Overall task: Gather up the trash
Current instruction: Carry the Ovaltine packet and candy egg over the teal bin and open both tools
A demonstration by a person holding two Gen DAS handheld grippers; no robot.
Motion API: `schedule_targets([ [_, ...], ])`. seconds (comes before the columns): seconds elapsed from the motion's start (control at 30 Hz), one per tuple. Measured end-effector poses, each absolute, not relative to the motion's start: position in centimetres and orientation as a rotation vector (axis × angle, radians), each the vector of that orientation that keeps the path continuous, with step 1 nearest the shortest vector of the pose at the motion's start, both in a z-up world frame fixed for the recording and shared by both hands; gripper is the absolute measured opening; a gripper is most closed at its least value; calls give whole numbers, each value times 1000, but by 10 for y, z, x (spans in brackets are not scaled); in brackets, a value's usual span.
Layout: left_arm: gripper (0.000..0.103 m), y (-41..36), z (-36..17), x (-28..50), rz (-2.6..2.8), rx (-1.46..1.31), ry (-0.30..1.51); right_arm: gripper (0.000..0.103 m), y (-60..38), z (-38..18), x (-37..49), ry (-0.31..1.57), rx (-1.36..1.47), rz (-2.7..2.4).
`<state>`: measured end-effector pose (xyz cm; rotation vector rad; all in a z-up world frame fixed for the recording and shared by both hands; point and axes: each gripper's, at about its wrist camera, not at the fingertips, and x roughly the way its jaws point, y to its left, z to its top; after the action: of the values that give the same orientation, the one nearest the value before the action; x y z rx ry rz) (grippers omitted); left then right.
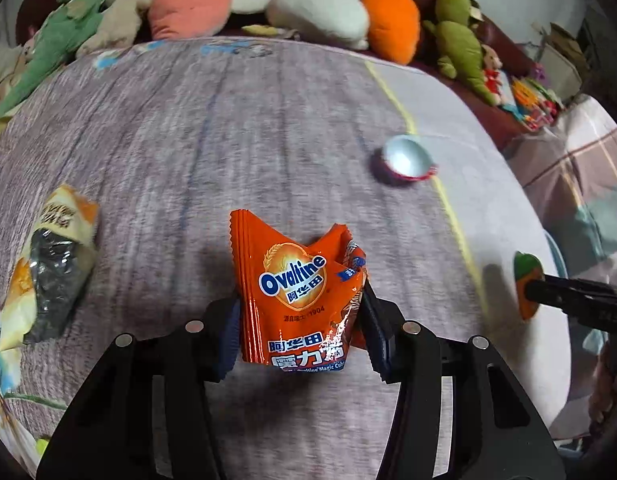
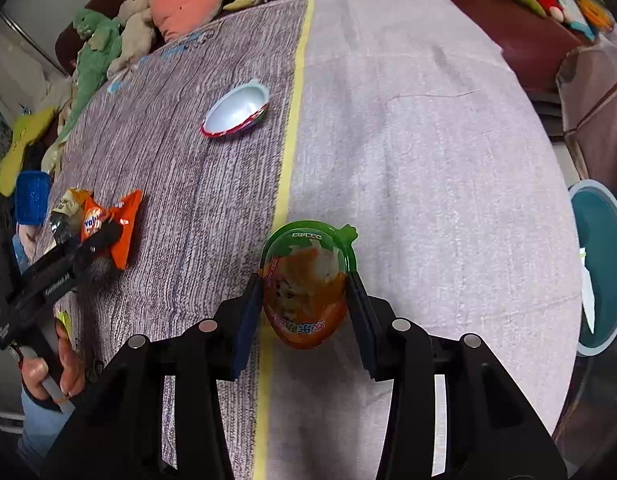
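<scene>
Your left tool (image 1: 298, 322) has its pads against both sides of the orange packet (image 1: 298, 292), gripping it low over the table (image 1: 188, 140). The packet reads "Ovaltine", "1904" and "Ovaltine Magic Cube", with Chinese characters beside. Left of that tool lies a crumpled yellow-and-black bag (image 1: 52, 268); ahead and to its right sits an empty white shell (image 1: 406, 156) by the yellow stripe (image 1: 392, 96).

Your right tool (image 2: 304, 298) is closed on the egg capsule (image 2: 308, 292), orange below, green-rimmed above, with small print too fine to read. A teal bin (image 2: 600, 260) stands off the table edge to its right. Plush toys (image 1: 320, 12) line the far side; nothing blocks either tool.
</scene>
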<state>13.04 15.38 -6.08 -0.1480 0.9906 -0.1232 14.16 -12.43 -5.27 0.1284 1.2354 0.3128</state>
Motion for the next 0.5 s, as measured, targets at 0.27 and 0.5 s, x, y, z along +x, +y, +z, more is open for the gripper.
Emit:
schedule_targets([
  [0.27, 52, 93, -40, 130, -215, -74, 972, 41, -166, -39, 137, 1189, 185, 280],
  [0.5, 52, 31, -30, 132, -299, 9, 972, 41, -221, -27, 130, 1138, 241, 233],
])
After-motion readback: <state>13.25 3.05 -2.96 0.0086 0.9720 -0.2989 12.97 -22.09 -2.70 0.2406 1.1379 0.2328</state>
